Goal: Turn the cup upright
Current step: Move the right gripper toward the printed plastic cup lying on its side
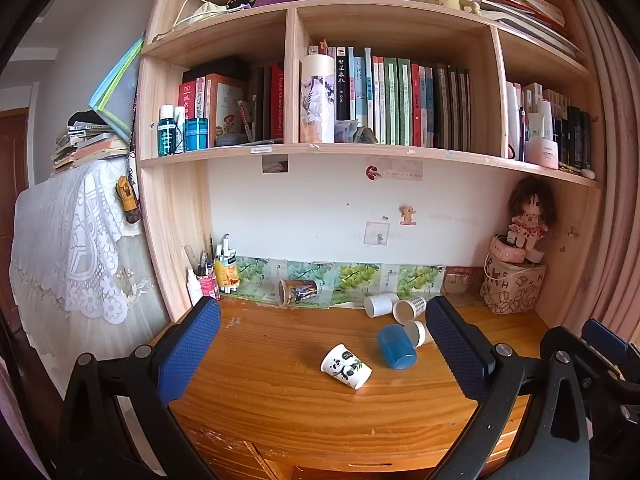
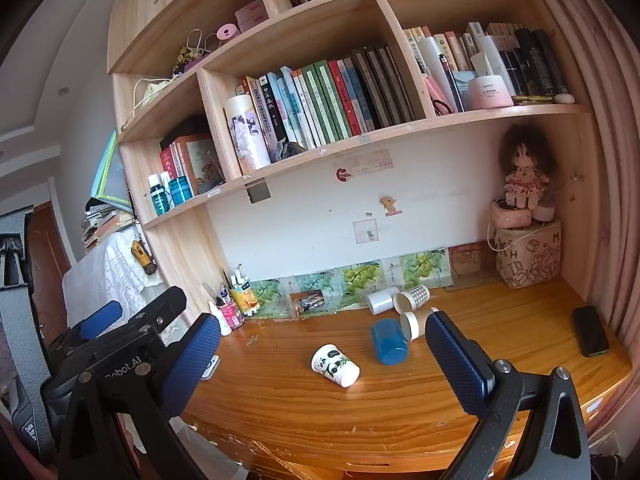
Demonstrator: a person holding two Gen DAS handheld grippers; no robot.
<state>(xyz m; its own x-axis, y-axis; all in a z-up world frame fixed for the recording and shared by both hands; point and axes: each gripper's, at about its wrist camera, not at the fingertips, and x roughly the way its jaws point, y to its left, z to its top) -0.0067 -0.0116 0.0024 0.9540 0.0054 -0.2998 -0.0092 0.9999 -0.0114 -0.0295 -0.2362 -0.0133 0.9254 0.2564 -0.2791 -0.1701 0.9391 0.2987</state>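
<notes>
Several cups lie on their sides on the wooden desk (image 1: 280, 392). A white panda cup (image 1: 346, 366) (image 2: 335, 365) lies nearest, mid-desk. A blue plastic cup (image 1: 395, 346) (image 2: 388, 341) lies just behind it to the right. Behind are a plain paper cup (image 1: 417, 333), a checkered cup (image 1: 409, 307), a white cup (image 1: 379, 304) and a brown patterned cup (image 1: 298, 292) by the wall. My left gripper (image 1: 322, 352) is open and empty, held in front of the desk. My right gripper (image 2: 322, 354) is open and empty, also short of the cups.
A pen holder and bottles (image 1: 212, 276) stand at the desk's back left. A doll on boxes and a patterned bag (image 1: 514, 280) fill the back right corner. A dark phone (image 2: 591, 331) lies at the right. Bookshelves hang above the desk.
</notes>
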